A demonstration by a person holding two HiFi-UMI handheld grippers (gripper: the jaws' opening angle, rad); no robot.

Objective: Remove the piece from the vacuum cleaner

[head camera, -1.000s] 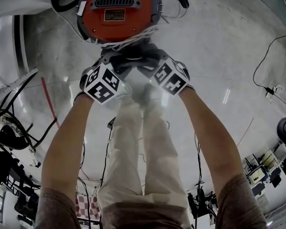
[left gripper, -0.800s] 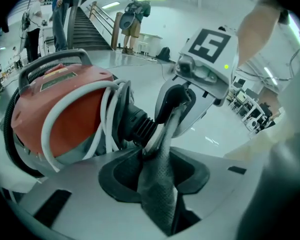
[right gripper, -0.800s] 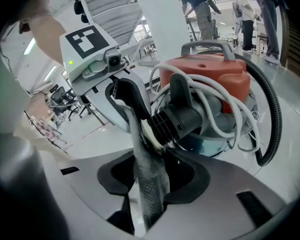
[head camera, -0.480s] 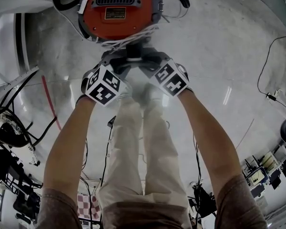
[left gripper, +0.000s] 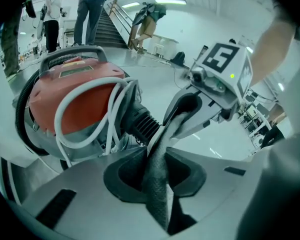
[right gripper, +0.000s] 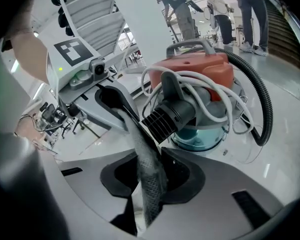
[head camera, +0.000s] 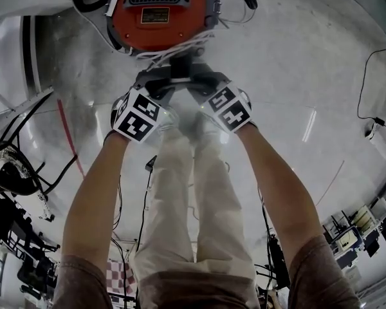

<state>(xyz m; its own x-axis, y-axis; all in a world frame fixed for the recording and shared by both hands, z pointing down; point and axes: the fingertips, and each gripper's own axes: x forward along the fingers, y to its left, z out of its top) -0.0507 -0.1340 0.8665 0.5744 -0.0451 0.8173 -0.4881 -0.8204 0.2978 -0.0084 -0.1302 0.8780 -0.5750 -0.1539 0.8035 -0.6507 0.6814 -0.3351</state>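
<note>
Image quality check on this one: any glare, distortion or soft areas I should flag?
Head view: strong fisheye bend, bright streaks of glare on the glossy floor, and the vacuum cleaner is cut off at the top edge. Left gripper view: black vignette corners, a cool green cast, and the forearm at upper right is out of focus. Right gripper view: same vignette.

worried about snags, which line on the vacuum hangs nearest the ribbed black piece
The white cord: its loops drape right beside the ribbed black piece, while the black hose curves away round the vacuum.
</note>
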